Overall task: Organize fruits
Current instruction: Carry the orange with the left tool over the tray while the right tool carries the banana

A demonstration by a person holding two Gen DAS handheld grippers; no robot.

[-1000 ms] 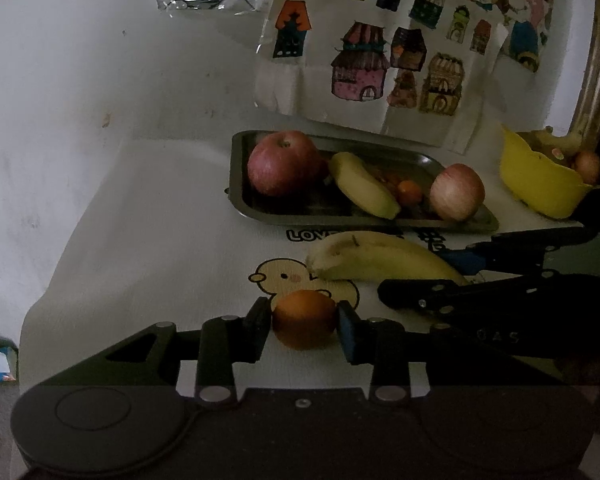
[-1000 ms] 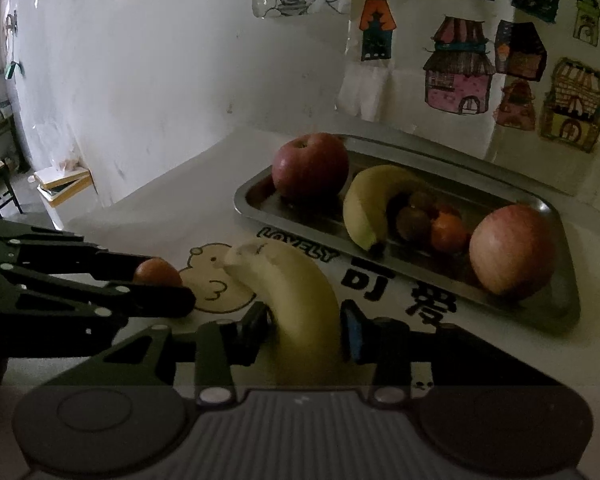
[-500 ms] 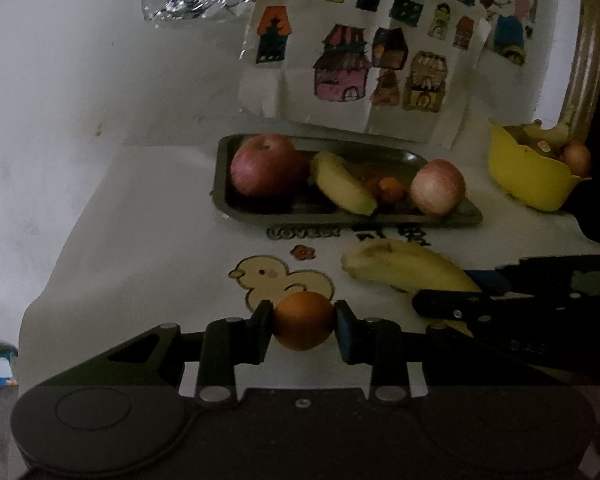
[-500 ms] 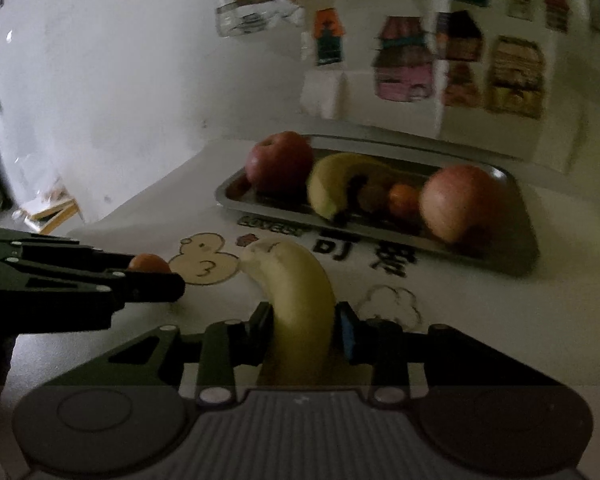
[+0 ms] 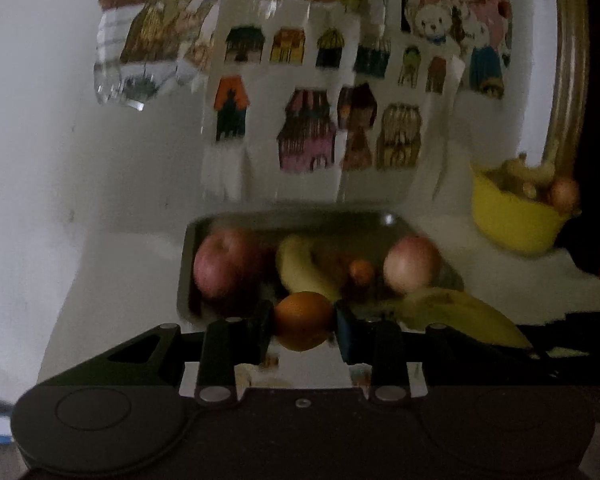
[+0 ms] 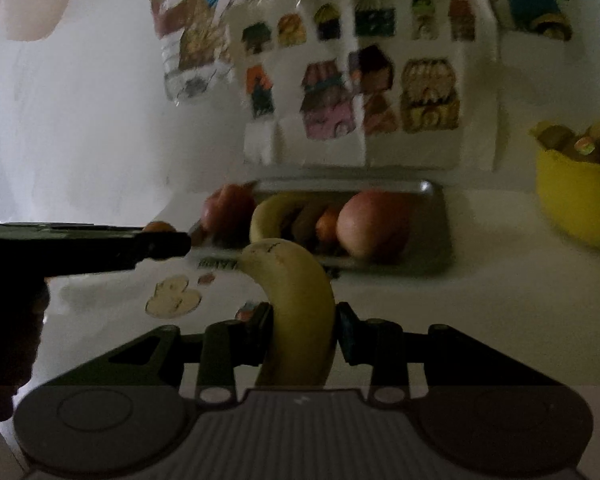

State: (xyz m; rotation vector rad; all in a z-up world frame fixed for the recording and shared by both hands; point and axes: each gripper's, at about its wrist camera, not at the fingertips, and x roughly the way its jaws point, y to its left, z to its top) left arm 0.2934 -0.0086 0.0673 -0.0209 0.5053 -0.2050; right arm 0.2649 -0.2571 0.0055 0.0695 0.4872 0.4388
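We've got the left gripper (image 5: 303,322) clamped on a small orange (image 5: 303,320), low center of frame, and the right gripper (image 6: 303,334) squeezing a banana (image 6: 296,308). Metal tray (image 6: 436,232) with apples sits mid-frame on the counter (image 6: 480,320), yellow bowl (image 6: 572,204) far right.

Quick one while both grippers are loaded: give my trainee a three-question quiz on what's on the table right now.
1. True or false: the left gripper is shut on an orange.
2. Which fruit does the right gripper hold? A) apple B) banana C) orange
3. Fill in: the two apples lie in the metal ____, while the yellow ____ sits off to the right.

Key: 1 true; 2 B; 3 tray, bowl
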